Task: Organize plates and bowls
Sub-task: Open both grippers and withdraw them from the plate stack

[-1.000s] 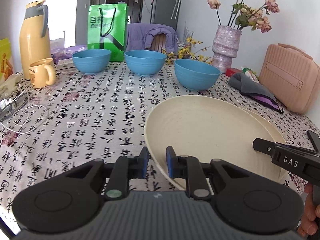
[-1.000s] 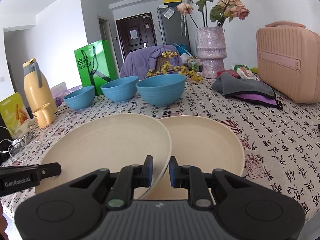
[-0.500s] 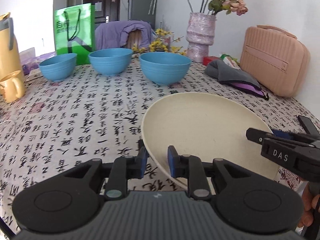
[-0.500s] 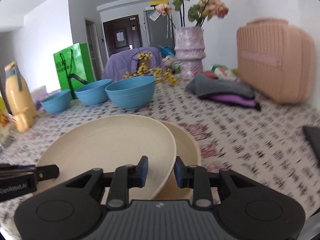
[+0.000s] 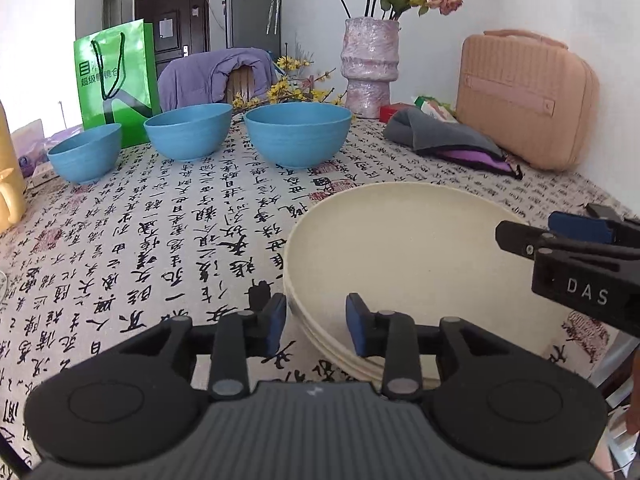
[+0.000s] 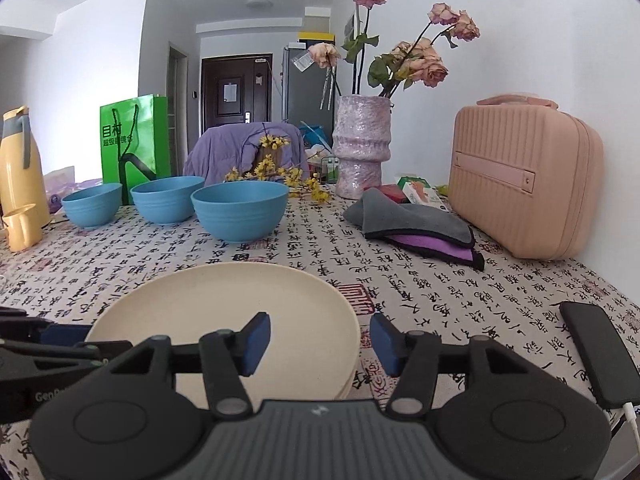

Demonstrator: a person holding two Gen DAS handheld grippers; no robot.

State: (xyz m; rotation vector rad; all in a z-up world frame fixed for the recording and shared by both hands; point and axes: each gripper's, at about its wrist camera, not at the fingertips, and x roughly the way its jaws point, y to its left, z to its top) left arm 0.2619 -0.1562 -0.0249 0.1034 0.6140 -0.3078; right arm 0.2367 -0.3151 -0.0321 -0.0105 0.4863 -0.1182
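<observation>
A stack of cream plates (image 5: 400, 256) lies flat on the tablecloth, seen also in the right wrist view as the plate stack (image 6: 224, 312). My left gripper (image 5: 316, 322) straddles the stack's near left rim; its jaws are opening and the pads stand off the rim. My right gripper (image 6: 320, 340) straddles the near right rim, jaws also opening, pads clear of the plates. Three blue bowls stand apart in a row behind: the small bowl (image 5: 86, 152), the middle bowl (image 5: 188, 132) and the large bowl (image 5: 298, 136).
A pink case (image 6: 524, 196) and folded cloths (image 6: 416, 224) sit at the right, with a flower vase (image 6: 360, 148) behind. A black phone (image 6: 596, 356) lies at the near right edge. A green bag (image 5: 116, 80), yellow flask (image 6: 18, 168) and mug (image 6: 22, 228) stand at the left.
The cream plate that both grippers held tilted by its rim now lies flat on the other plates. Both grippers have gone from shut on the rim to open.
</observation>
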